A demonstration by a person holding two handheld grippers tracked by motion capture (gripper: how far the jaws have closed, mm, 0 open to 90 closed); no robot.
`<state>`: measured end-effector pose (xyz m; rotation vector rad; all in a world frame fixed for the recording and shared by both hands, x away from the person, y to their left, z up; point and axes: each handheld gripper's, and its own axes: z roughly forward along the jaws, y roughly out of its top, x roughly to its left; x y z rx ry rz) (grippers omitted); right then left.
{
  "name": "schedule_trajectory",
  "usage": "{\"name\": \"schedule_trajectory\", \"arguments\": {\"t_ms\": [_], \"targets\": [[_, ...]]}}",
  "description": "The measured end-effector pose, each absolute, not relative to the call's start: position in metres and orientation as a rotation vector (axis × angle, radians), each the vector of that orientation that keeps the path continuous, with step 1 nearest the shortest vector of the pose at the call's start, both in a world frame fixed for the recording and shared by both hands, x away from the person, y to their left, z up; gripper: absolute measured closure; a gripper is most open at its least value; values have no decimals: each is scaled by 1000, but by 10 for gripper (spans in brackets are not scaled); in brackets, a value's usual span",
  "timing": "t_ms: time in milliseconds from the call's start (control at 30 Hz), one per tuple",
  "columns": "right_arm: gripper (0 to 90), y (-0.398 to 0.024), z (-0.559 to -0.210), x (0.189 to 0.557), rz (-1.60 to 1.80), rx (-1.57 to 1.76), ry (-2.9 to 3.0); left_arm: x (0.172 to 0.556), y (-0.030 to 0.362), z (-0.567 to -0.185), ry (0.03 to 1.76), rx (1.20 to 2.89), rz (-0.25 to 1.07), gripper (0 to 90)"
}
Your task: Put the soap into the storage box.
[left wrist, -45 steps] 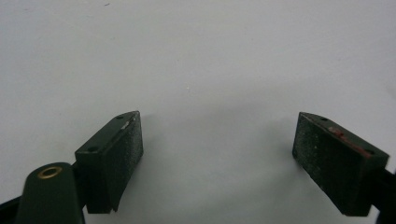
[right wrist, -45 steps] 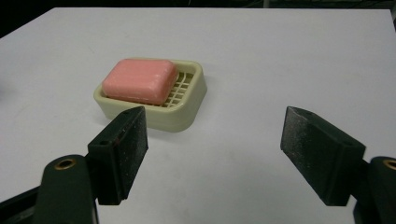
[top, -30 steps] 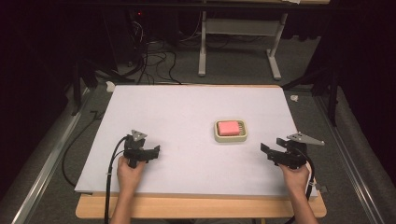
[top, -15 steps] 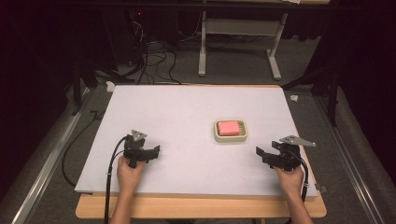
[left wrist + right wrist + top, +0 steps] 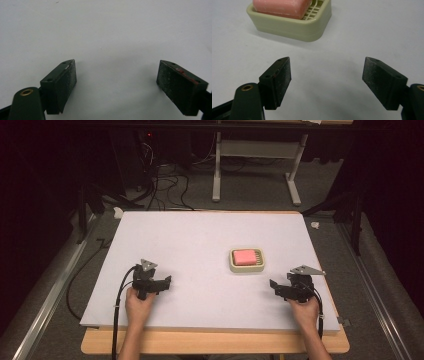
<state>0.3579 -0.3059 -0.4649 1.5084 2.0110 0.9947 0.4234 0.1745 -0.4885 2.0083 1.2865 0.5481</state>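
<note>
So the pink soap bar (image 5: pixel 245 256) is sitting in a pale greenish-beige soap dish (image 5: pixel 247 267), right of centre on the white table top (image 5: pixel 200 240). In the right gripper view you can see the dish has a slatted grid floor and the soap (image 5: pixel 280 7) covers most of it, leaving a strip of grid bare on one side.

Right gripper (image 5: pixel 274 286) is down at the near right part of the table, held in the person's right hand (image 5: pixel 304 310). Its jaws are spread wide with nothing between them, just bare table. It's pointed toward the dish (image 5: pixel 292 25), which is near but clearly apart from the jaw tips, no contact.

Left gripper (image 5: pixel 165 282) is over on the near left side in the left hand (image 5: pixel 137 304), well apart from the dish. Also gaping wide, nothing in it, and its own view is just white surface past the pads (image 5: pixel 66 82). One pad there has a reddish smudge on its edge, could be wear or residue, hard to say from this angle.

Both look low over the table, can't tell if they're actually resting on it
</note>
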Motion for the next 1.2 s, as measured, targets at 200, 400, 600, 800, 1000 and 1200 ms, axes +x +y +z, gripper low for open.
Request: {"name": "schedule_trajectory", "arguments": {"t_ms": [200,400,600,800,1000,1200], "targets": [[239,-299,-471,363,918,1489,2030,423,175,-489,1286,2009,548,167],[236,-295,-475,366,871,1486,2044,423,175,-488,1286,2008,548,167],[235,-292,-477,368,840,1474,2055,423,175,-488,1286,2009,548,167],[229,-290,-480,370,815,1473,2062,423,175,-489,1286,2008,548,167],[215,-291,-482,371,836,1490,2056,423,175,-488,1286,2009,548,167],[214,-292,-483,371,844,1488,2052,423,175,-489,1286,2009,549,167]]}}
